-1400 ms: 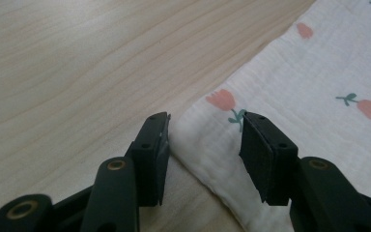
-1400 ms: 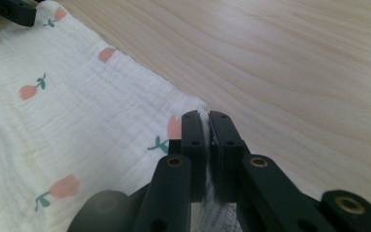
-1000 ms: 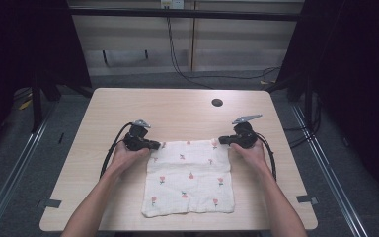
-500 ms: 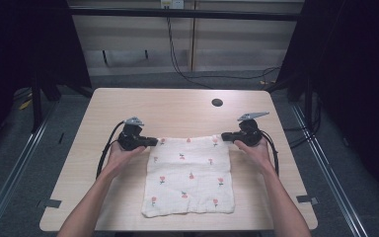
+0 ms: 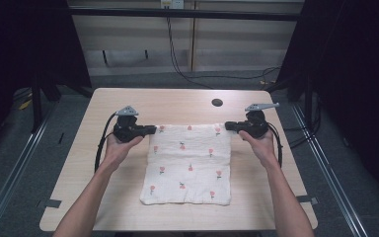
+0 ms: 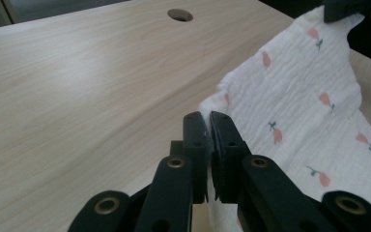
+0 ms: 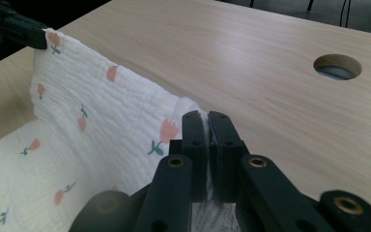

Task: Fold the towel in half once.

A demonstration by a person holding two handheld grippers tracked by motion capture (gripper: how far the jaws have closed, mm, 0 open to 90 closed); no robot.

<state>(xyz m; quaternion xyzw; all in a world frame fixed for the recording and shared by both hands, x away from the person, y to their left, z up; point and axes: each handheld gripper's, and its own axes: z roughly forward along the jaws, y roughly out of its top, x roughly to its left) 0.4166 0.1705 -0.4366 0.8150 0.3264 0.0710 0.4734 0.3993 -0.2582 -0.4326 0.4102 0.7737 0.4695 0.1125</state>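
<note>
No container is seen on the table (image 5: 128, 207); a white cloth (image 5: 190, 168) printed with small pink flowers is the one loose item on it. The cloth is spread at the table's middle, its near edge lying flat toward the person, its far edge raised off the wood and stretched between the two tools. The left gripper (image 5: 150, 130) is clamped on the far left corner; in the left gripper view the jaws are pressed together with a thin fold of the cloth (image 6: 314, 116) pinched between them. The right gripper (image 5: 229, 126) is clamped on the far right corner; in the right gripper view the cloth (image 7: 101, 125) is seen nipped between the closed jaws and rising as a wall toward the other tool. Both tools are held level, pointing inward at each other, each in one hand (image 5: 118, 148) with forearms entering from the near edge. A round hole (image 5: 217, 102) is cut in the tabletop beyond the cloth, well apart from it. Cables (image 5: 177, 54) are run across the floor behind the table. Nothing is seen lying on or against the cloth besides the jaws.
</note>
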